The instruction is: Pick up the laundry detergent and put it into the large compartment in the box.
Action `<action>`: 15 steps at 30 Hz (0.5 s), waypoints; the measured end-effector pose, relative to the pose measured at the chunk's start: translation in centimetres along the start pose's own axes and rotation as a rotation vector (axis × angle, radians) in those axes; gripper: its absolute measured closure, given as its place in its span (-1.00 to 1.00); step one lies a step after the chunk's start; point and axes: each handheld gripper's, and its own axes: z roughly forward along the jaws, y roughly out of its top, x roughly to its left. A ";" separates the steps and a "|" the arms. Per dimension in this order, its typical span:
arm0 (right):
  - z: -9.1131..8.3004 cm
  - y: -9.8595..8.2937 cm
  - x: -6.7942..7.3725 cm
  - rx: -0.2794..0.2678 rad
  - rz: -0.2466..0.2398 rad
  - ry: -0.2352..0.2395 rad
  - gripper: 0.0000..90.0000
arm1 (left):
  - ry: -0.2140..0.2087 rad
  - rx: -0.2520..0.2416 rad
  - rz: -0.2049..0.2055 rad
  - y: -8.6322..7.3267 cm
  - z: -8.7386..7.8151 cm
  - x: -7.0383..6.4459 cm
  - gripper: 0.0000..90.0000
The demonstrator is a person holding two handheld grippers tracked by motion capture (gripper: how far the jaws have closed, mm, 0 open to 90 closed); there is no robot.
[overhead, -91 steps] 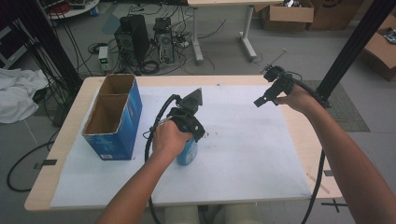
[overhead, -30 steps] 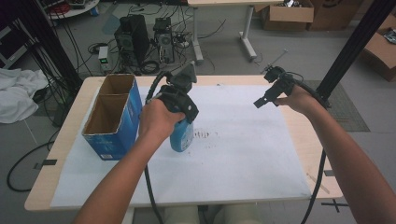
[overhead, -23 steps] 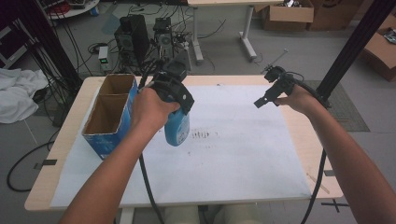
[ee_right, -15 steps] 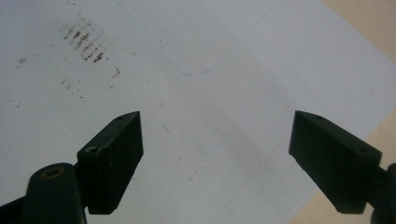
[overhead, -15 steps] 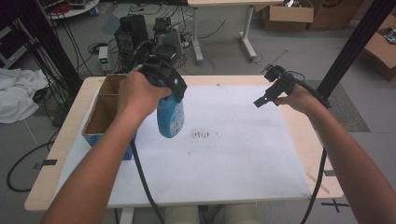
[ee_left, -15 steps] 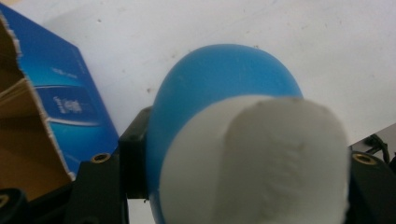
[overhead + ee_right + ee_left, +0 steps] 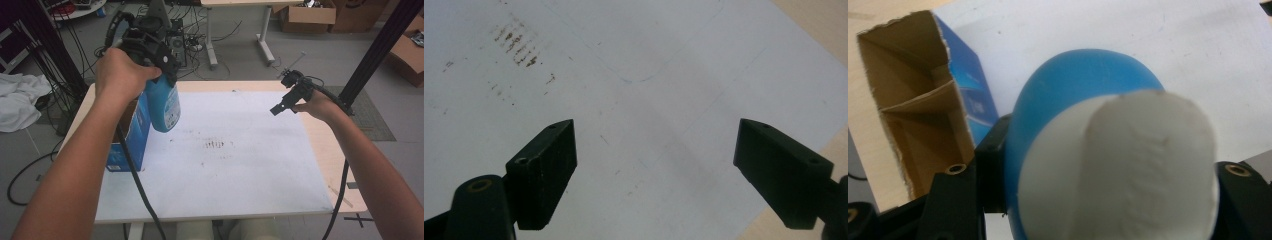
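Clamped on a blue bottle (image 7: 164, 106), the left gripper (image 7: 150, 45) holds it by the neck, just under its white cap (image 7: 1128, 165), and carries it in the air beside the open blue carton (image 7: 127, 135) at the table's left edge; in the left gripper view the 2 black jaws press the bottle from both sides, with the carton's 2 brown compartments (image 7: 908, 115) below and to the left. The right gripper (image 7: 286, 102) hovers near the far right of the white sheet (image 7: 240, 170), jaws spread wide with nothing between them. By the look of it the step in hand is the carry: the bottle is lifted clear of the sheet and seems bound for the carton. The next move would call for bringing the bottle's base over 1 of the compartments, keeping it upright, and lowering it straight between the cardboard walls before the jaws let go. What stands in the way is mainly the carton's torn near rim and the divider between the 2 cells; a tilted bottle could catch on either or tip the light box. Brown smudges (image 7: 216, 144) mark the sheet's middle, and the left gripper's cable (image 7: 137, 185) trails down across the carton's front, where it might snag. The right hand (image 7: 317, 105) is well apart from all this.
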 end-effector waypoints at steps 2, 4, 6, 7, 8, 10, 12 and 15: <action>0.0 0.0 0.0 -0.001 -0.002 -0.001 -0.61 | 0.004 -0.003 -0.008 0.0 -0.1 0.3 -0.16; -0.1 0.0 -0.1 -0.002 0.004 -0.002 -0.61 | 0.022 -0.003 -0.029 -0.1 -0.5 1.2 -0.16; -0.1 0.0 -0.1 0.001 0.009 -0.002 -0.61 | 0.027 0.002 -0.032 -0.1 -0.7 1.5 -0.16; 0.0 0.0 -0.1 0.003 0.006 -0.003 -0.61 | 0.033 0.000 -0.051 -0.2 -0.9 2.1 -0.16; 0.0 0.0 -0.1 0.003 0.006 -0.003 -0.61 | 0.033 0.000 -0.051 -0.2 -0.9 2.1 -0.16; 0.0 0.1 -0.1 0.001 0.004 -0.002 -0.60 | 0.041 0.000 -0.065 -0.4 -1.1 2.8 -0.16; 0.1 0.1 -0.1 0.002 0.003 -0.003 -0.60 | 0.058 -0.002 -0.090 -0.6 -1.3 3.6 -0.16; 0.2 0.2 0.0 0.002 0.003 -0.001 -0.61 | 0.072 -0.008 -0.112 -0.9 -1.6 4.5 -0.16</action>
